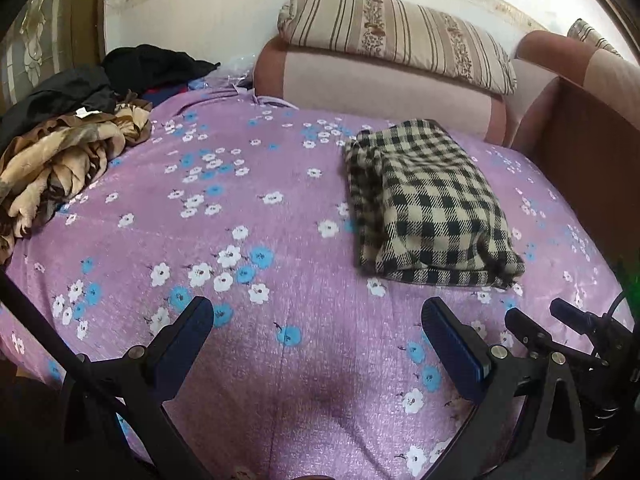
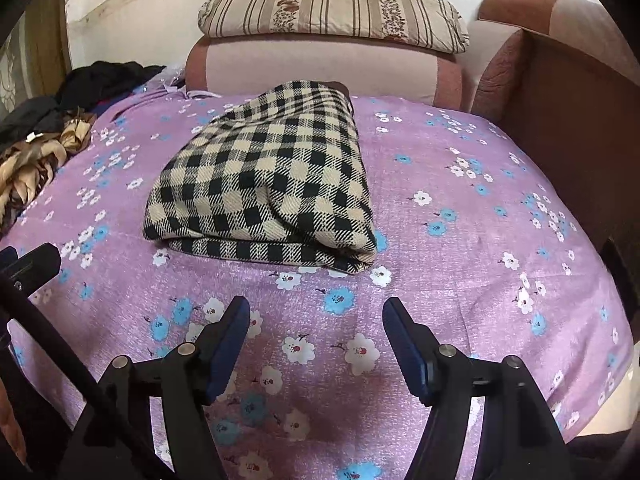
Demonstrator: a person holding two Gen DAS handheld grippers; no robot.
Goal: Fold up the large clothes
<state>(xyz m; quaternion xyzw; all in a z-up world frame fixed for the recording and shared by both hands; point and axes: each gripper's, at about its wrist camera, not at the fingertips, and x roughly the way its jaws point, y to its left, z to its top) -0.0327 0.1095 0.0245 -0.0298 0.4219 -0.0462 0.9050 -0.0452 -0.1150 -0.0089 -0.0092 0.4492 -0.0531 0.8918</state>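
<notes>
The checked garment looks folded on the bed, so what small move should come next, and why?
Probably swing the left gripper toward the clothes pile at the bed's left edge. The checked garment lies as a neat bundle on the bedspread, and both the left and the right gripper hang open and empty, so this piece seems done and another waits unfolded.

Home bedroom: floral bedspread (image 2: pixel 460 248), striped pillow (image 2: pixel 332 6), clothes heap (image 1: pixel 60 128).

A coarse woven checked garment (image 2: pixel 264 184) is lying on a matt, nubbly floral bedspread (image 2: pixel 460 260); crumpled tan fabric (image 1: pixel 56 168) is shining like satin.
</notes>
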